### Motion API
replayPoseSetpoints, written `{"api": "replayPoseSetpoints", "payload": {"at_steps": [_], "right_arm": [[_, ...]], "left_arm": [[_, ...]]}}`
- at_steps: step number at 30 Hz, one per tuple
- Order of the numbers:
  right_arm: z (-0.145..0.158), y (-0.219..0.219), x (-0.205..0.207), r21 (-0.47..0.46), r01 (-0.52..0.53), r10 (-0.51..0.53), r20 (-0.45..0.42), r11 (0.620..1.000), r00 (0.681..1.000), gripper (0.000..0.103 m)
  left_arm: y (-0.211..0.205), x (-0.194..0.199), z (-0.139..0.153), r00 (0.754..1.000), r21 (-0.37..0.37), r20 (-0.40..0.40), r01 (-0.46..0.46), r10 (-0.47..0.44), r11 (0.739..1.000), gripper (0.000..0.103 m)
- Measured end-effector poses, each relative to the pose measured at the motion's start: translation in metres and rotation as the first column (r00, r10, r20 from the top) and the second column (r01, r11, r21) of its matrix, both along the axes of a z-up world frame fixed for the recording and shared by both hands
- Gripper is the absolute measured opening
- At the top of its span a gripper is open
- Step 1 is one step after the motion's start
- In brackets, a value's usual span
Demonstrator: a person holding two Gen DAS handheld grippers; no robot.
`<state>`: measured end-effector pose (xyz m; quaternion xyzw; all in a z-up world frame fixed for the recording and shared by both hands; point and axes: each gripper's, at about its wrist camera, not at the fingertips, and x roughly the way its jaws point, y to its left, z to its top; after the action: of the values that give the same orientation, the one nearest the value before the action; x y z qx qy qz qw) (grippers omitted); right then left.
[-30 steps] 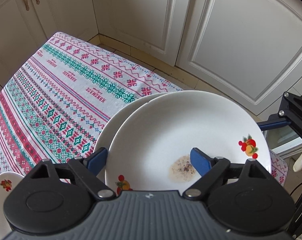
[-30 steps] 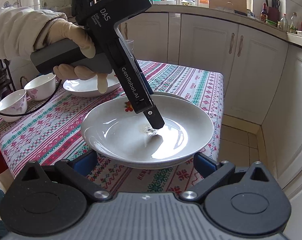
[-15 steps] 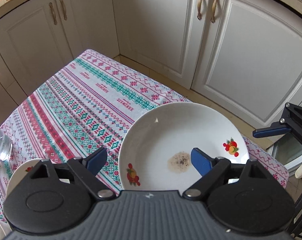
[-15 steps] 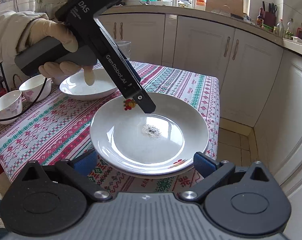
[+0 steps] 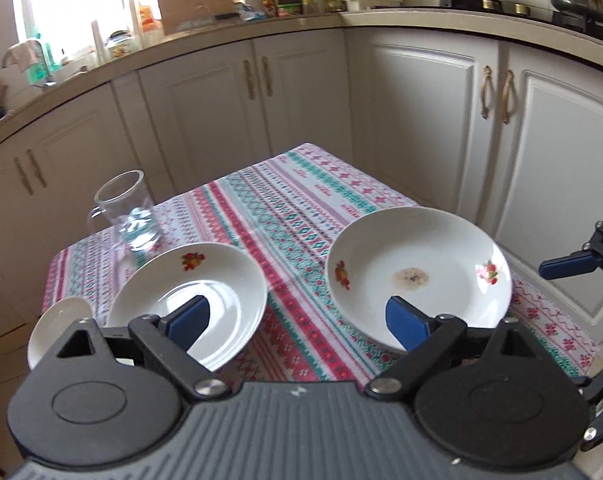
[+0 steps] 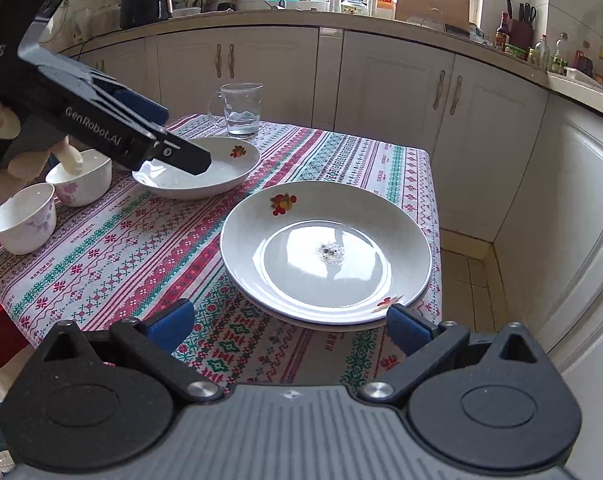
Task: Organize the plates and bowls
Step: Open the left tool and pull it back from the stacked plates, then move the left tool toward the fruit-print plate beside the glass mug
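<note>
A white plate with a brown stain (image 5: pixel 417 276) lies on top of another plate near the table's right corner; the same stack (image 6: pixel 325 248) sits just ahead of my right gripper (image 6: pixel 289 326), which is open and empty. A deep white plate (image 5: pixel 189 296) rests further left. My left gripper (image 5: pixel 297 324) hangs above the cloth between the two, its jaws opening with nothing between them. In the right wrist view the left gripper (image 6: pixel 197 162) reaches over the deep plate (image 6: pixel 221 176), held by a gloved hand (image 6: pixel 5 168). Two small bowls (image 6: pixel 81 180) (image 6: pixel 21 222) stand left of it.
A glass mug (image 6: pixel 241 110) with a little water stands at the far side of the patterned tablecloth (image 6: pixel 141 248). Kitchen cabinets (image 5: pixel 421 120) run close behind and to the right of the table. A bowl rim (image 5: pixel 57 328) shows at the near left.
My left gripper has pulled out of the stained plate, risen and swung left over the deep plate, its jaws wider. The stained plate stays on the stack. The right gripper backed off slightly.
</note>
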<state>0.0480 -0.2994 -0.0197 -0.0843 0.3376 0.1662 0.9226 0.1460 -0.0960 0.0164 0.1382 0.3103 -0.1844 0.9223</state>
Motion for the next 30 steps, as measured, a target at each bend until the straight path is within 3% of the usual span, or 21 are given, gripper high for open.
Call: {"api": "replayPoseSetpoints", "payload": {"at_steps": [6, 14, 20, 30], "right_arm": [[0.007, 0.013, -0.007, -0.029, -0.055, 0.056, 0.021, 0.998, 0.998, 0.103], [0.02, 0.019, -0.001, -0.063, -0.102, 0.103, 0.02, 0.993, 0.994, 0.103], [0.027, 0.018, 0.024, -0.045, -0.126, 0.125, -0.018, 0.991, 0.992, 0.103], [0.032, 0.036, 0.091, -0.072, -0.217, 0.212, -0.079, 0.973, 0.974, 0.103]], "left_arm": [[0.014, -0.013, -0.035, 0.977, -0.019, -0.041, -0.208, 0.207, 0.978, 0.095], [0.023, -0.004, -0.07, 0.938, -0.036, -0.029, -0.346, 0.345, 0.938, 0.095], [0.032, 0.019, -0.088, 0.914, -0.055, -0.053, -0.405, 0.402, 0.913, 0.095], [0.043, 0.048, -0.105, 0.903, -0.126, -0.118, -0.426, 0.412, 0.896, 0.097]]}}
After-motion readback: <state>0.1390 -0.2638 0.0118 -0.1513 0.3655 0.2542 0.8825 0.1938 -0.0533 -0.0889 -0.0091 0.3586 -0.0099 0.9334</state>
